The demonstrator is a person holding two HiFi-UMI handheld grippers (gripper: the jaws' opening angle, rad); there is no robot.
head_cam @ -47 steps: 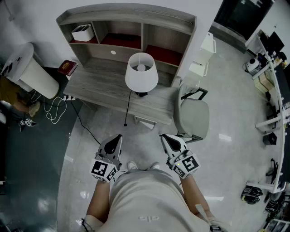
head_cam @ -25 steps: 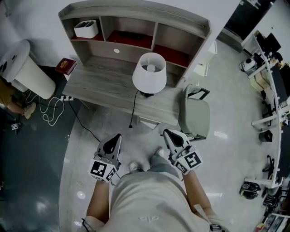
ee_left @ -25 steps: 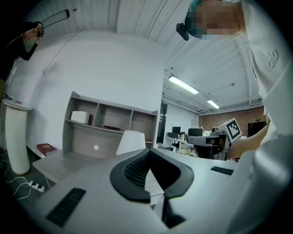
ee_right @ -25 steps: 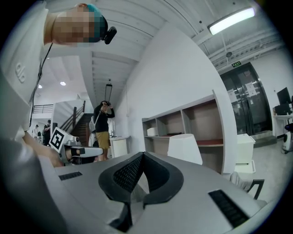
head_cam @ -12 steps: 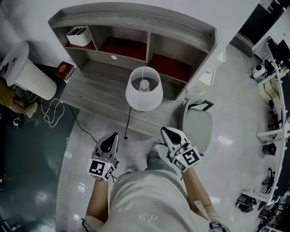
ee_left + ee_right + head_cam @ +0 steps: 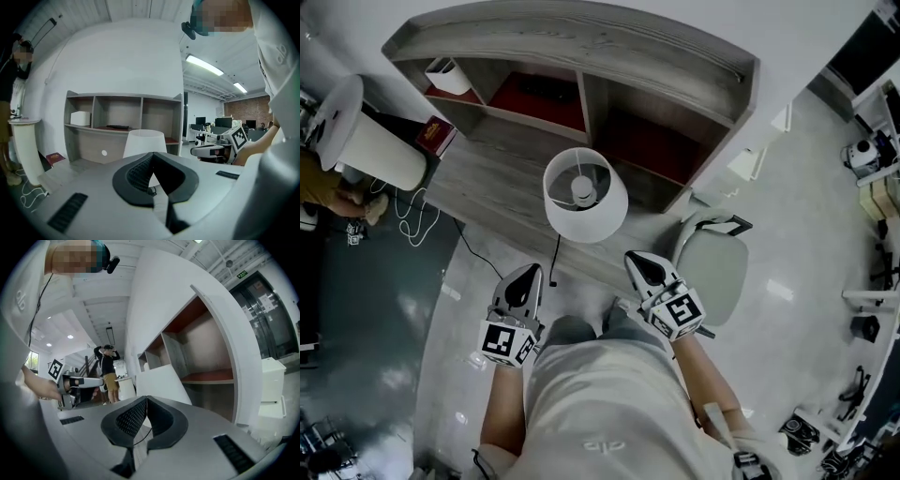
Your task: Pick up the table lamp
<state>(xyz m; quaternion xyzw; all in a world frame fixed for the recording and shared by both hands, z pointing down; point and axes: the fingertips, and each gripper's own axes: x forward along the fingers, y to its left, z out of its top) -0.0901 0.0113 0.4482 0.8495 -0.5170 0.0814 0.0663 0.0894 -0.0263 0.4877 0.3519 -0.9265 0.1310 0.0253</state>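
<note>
The table lamp (image 6: 584, 197) has a white shade and stands on the grey desk (image 6: 487, 178), its black cord hanging over the front edge. Both gripper views also show the lamp (image 6: 144, 142) (image 6: 157, 385) ahead of the jaws. My left gripper (image 6: 529, 274) is shut and empty, just short of the desk edge, below and left of the shade. My right gripper (image 6: 633, 259) is shut and empty too, at the desk edge, close to the shade's lower right. Neither touches the lamp.
A grey hutch (image 6: 581, 56) with open shelves rises behind the lamp. A grey chair (image 6: 715, 267) stands right of my right gripper. A white cylinder (image 6: 366, 141) and a red book (image 6: 436, 134) sit at the desk's left end. A person (image 6: 108, 371) stands farther off.
Both grippers moved forward to the desk's front edge, and the lamp now sits much closer to them. Their jaws stayed shut.
</note>
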